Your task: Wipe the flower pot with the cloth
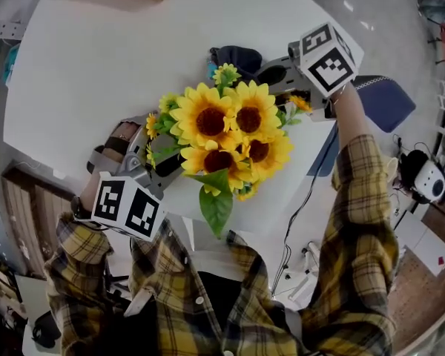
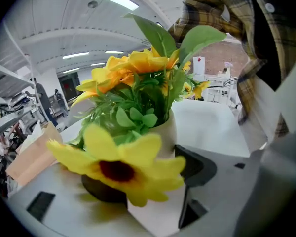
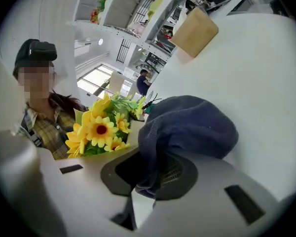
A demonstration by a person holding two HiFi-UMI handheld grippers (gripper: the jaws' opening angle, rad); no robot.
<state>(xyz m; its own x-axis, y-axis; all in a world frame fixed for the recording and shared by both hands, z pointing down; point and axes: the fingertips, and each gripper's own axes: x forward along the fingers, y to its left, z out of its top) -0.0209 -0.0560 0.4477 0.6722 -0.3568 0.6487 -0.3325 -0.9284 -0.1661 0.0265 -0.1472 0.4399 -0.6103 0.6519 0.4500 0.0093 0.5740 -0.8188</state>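
Flower pot (image 2: 164, 132), white, full of sunflowers (image 1: 226, 136), near the desk's (image 1: 96, 65) near edge, clasped between the jaws of the left gripper (image 2: 148, 186); resting or lifted, cannot tell. Right gripper (image 3: 148, 174) has its jaws clenched on the dark blue cloth (image 3: 192, 127), which is bunched at the pot's far side, contact unclear. Judged: both grips made, wiping barely begun if at all, the pot's wall left to do.

Yellow flowers (image 1: 226, 136) against white and navy.
Petals yellow, centres brown, leaves (image 1: 216, 208) green; pot (image 2: 170, 132) cream-white; cloth (image 3: 192, 125) dark blue; bench (image 1: 96, 65) white; shirt (image 1: 360, 221) yellow-and-grey plaid with dark lines.
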